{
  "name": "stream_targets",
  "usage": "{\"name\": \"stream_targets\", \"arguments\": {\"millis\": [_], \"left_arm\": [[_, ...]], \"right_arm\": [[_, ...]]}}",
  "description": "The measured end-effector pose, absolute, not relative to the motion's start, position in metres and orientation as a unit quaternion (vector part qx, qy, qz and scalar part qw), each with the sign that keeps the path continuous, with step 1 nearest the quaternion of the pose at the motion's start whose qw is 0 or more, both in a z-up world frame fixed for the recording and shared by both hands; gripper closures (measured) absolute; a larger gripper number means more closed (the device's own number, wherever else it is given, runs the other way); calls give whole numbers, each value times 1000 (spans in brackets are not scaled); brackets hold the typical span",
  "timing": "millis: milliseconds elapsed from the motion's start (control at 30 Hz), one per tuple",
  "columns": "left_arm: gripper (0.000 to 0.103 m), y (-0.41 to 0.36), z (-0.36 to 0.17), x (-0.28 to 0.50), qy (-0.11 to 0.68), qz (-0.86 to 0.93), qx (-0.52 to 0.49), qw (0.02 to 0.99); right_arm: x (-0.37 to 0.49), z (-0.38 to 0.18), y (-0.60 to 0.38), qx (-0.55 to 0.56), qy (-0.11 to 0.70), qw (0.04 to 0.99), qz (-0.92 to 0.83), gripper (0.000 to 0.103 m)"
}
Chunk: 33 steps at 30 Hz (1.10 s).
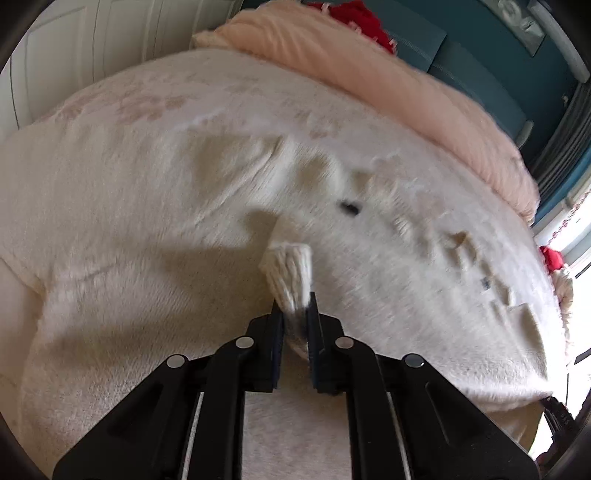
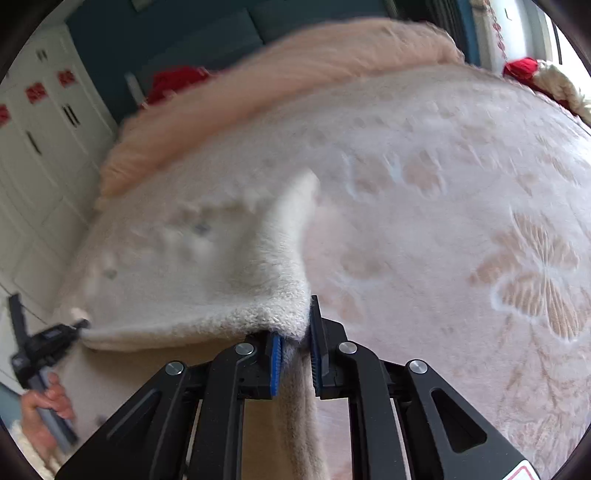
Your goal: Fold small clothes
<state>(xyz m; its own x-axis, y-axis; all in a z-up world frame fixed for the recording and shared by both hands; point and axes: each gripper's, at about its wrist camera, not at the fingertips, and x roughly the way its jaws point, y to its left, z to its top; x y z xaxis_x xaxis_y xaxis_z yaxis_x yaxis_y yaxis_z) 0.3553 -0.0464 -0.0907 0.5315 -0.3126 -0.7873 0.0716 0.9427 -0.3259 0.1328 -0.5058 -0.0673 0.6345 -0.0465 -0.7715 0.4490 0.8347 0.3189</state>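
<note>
Two grippers work one cream fleece garment (image 2: 207, 266) spread on a bed.

Bed: covered by a pale blanket (image 2: 461, 229) with pinkish flower pattern, filling most of both views. A peach pillow (image 1: 388, 85) runs along the upper edge, with something red (image 1: 354, 18) behind it. White cupboard doors (image 2: 40, 147) stand at upper left of the right wrist view; a teal wall sits behind the pillow.

Garment: lies centre to left in the right wrist view, its thick edge lifted at lower centre. In the left wrist view it spans centre to right, blurred, with a small dark mark (image 1: 349, 207) near the middle and a ribbed cuff (image 1: 290, 271) at lower centre.

Right gripper (image 2: 295, 332): jaws nearly closed, blue pads pinching the garment's corner edge; fabric hangs down between them.

Left gripper (image 1: 295, 317): jaws nearly closed, clamped on the end of the ribbed cuff. It also shows at lower left of the right wrist view, pinching the garment's far edge, a hand (image 2: 48, 410) on its handle.
</note>
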Motion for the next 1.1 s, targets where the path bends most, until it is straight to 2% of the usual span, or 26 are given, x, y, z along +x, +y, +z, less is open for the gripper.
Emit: {"name": "stream_targets", "arguments": {"millis": [67,100,133,167,267,333,433,500,533,567,600,633,733,833,900,933,1000,1067,1100], "left_arm": [[91,-42,-97,353,467,-114,-136,866],[91,-41,-96,353,467,-114,-139,866],[91,-41,-94,353,468,-115,-139,865],[90,-41,-92,353,469,-117,-137,864],[87,-40,-89,353,471,-127,-132,863],[87,-40,-93,351,469,-128,-125,865],[87,-38,-97,348,463,-123,-143,866],[87,-35,-98,348,463,-122,-153,864],[87,-35,-99,348,462,-122,-155,864],[87,-35,-100,348,462,-123,-154,865],[87,-35,-100,348,460,-125,-153,866],[87,-34,-101,348,458,-128,-151,867],[86,-31,-105,345,446,-140,-157,870],[86,-29,-109,343,439,-145,-167,871],[86,-29,-109,343,437,-146,-167,872],[86,-30,-109,343,434,-145,-165,874],[86,-30,-110,341,431,-144,-162,876],[85,-32,-109,340,428,-142,-159,879],[85,-32,-109,340,427,-142,-159,879]], "right_arm": [[132,-95,-513,269,436,848,-138,92],[127,-94,-515,277,429,849,-133,84],[124,-88,-516,281,428,849,-133,66],[120,-76,-515,274,428,850,-138,60],[104,-39,-506,255,396,871,-140,58],[104,-16,-505,262,360,884,-142,46],[151,-4,-518,283,350,885,-121,40],[195,-24,-531,287,385,867,-132,40],[219,-41,-538,281,416,851,-152,45],[232,-52,-542,282,433,843,-149,59],[243,-64,-543,289,448,835,-135,94],[251,-70,-546,290,461,829,-128,95],[244,-70,-570,294,428,838,-171,95],[234,-96,-591,355,442,803,-184,93],[229,-73,-579,335,417,821,-197,90],[228,-57,-568,314,398,839,-197,85],[235,-28,-529,276,370,875,-147,85],[252,-30,-492,260,393,878,-79,86],[261,-39,-477,250,416,872,-56,94]]}}
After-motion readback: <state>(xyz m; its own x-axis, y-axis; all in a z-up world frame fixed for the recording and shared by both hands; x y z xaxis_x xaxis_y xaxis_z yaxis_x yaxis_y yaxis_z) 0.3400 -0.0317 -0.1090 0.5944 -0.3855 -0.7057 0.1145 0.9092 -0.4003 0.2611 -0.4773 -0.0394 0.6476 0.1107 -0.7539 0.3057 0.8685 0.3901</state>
